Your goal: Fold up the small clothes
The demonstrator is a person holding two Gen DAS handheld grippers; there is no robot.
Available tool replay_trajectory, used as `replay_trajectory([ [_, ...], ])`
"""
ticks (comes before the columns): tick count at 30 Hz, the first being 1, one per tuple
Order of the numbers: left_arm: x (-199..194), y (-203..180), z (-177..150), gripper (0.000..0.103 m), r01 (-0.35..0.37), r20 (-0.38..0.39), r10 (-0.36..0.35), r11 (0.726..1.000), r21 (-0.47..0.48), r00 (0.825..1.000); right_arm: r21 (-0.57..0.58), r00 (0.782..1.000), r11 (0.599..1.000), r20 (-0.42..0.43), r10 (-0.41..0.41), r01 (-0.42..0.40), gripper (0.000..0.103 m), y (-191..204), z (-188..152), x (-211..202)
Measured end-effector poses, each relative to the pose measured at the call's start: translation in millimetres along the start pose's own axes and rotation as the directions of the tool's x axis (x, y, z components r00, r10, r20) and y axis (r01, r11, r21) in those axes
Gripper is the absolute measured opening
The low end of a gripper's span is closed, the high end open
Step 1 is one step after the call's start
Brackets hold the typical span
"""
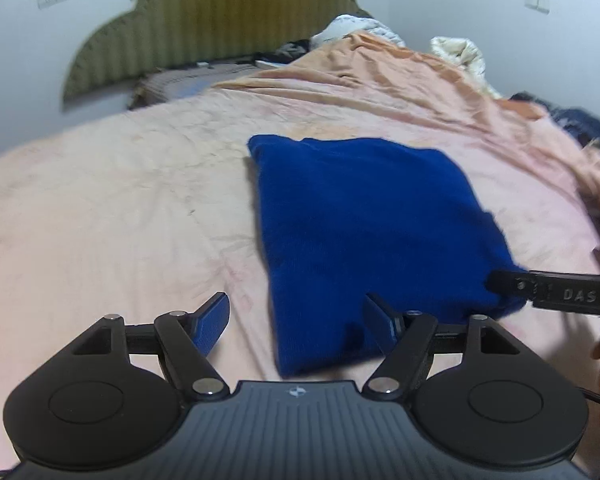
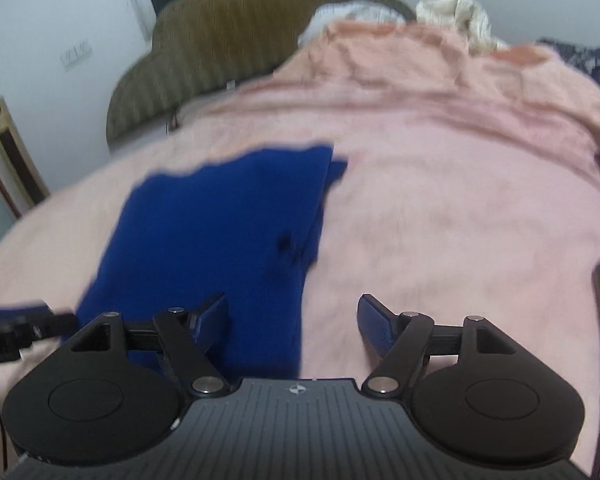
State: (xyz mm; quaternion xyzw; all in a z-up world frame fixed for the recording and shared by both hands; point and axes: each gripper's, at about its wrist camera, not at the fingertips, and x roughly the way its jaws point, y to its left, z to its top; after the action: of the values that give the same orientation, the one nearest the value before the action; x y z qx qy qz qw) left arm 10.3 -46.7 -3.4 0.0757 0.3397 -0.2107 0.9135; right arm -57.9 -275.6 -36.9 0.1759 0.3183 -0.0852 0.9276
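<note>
A dark blue garment (image 1: pixel 364 224) lies folded into a rough rectangle on the pink bed sheet (image 1: pixel 120 200). My left gripper (image 1: pixel 296 316) is open and empty, hovering at the garment's near left corner. The right gripper's black finger (image 1: pixel 556 294) reaches the garment's near right corner in the left wrist view. In the right wrist view the garment (image 2: pixel 220 232) lies left of centre, blurred. My right gripper (image 2: pixel 292 320) is open and empty over the garment's near right edge. The left gripper's fingers (image 2: pixel 24 326) show at the far left.
A green padded headboard (image 1: pixel 220 20) stands at the far end. A rumpled peach blanket (image 1: pixel 400 76) with white and cream bedding (image 1: pixel 460 52) is heaped at the back right. Dark patterned cloth (image 1: pixel 580 124) lies at the right edge. White walls surround the bed.
</note>
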Motion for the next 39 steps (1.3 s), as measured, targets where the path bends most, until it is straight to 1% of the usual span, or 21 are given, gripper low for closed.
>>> replay_trajectory([
  [3,-5,-9,-10,0.073,-0.046,-0.014,0.046,0.999,0.008,0.999,0.014,1.000,1.000,-0.005,-0.004,0.004,0.078,3,-10,-11],
  [6,-10,-6,-21,0.075,-0.037,-0.059,0.035,0.998,-0.042,0.998,0.002,1.000,1.000,0.008,-0.009,0.009,0.085,10,-16,-28],
  [8,-11,-6,-27,0.078,-0.047,-0.084,0.041,0.997,-0.068,0.996,-0.042,1.000,0.999,0.015,-0.022,0.023,0.087,19,-20,-39],
  [12,-13,-12,-35,0.079,-0.122,-0.085,0.118,0.991,-0.049,0.989,-0.129,0.998,0.990,0.032,-0.048,0.052,0.099,36,-31,-51],
  [14,-13,-17,-36,0.079,-0.166,-0.087,0.163,0.986,-0.025,0.983,-0.154,0.999,0.987,0.029,-0.042,0.046,0.099,42,-35,-54],
  [15,-13,-18,-37,0.079,-0.176,-0.091,0.174,0.984,-0.019,0.981,-0.163,0.999,0.986,0.023,-0.040,0.043,0.100,44,-37,-54],
  [21,-15,-20,-39,0.079,-0.178,-0.094,0.176,0.984,-0.018,0.980,-0.172,0.999,0.984,0.004,-0.033,0.033,0.102,51,-43,-55],
  [23,-16,-20,-40,0.083,-0.185,-0.092,0.182,0.983,-0.018,0.979,-0.177,0.999,0.984,0.004,-0.037,0.037,0.102,53,-45,-55],
  [26,-18,-18,-40,0.083,-0.185,-0.093,0.182,0.982,-0.026,0.979,-0.167,0.999,0.985,0.007,-0.049,0.049,0.103,53,-48,-56],
  [30,-19,-15,-41,0.083,-0.189,-0.096,0.185,0.981,-0.042,0.978,-0.156,0.999,0.987,-0.009,-0.041,0.040,0.103,52,-50,-54],
  [39,-22,-14,-44,0.083,-0.194,-0.099,0.188,0.980,-0.046,0.977,-0.183,0.999,0.982,0.000,-0.042,0.041,0.103,59,-52,-59],
])
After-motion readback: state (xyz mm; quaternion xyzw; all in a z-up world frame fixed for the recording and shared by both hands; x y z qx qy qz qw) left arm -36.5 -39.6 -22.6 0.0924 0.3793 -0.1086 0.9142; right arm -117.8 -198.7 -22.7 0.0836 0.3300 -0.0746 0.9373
